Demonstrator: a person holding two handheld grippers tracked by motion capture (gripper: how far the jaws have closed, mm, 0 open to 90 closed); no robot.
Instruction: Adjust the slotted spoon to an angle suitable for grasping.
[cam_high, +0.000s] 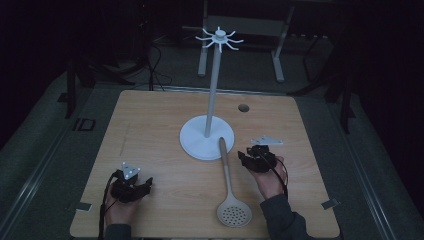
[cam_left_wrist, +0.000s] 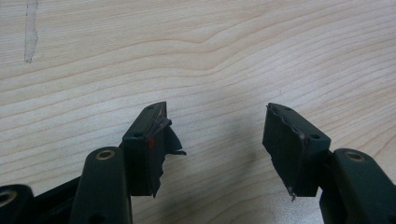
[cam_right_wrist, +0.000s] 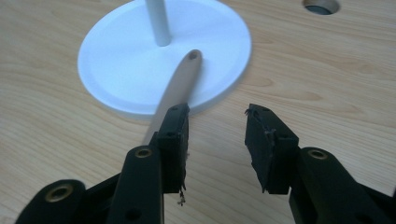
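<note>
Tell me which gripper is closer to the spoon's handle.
The right gripper. It sits just beside the upper handle of the slotted spoon, near the stand's white base, jaws open and empty. The left gripper rests far off over bare table.

no readable text, no labels, no brands, no numbers on anything here

Left gripper (cam_high: 131, 186), right gripper (cam_high: 257, 158): black jaws, brass-ringed screw holes, frayed pads; grey three-cornered top plates; dark sleeves.

A beige slotted spoon (cam_high: 228, 181) lies flat on the table (handle tip resting on the white stand's base (cam_high: 192, 142)).
</note>
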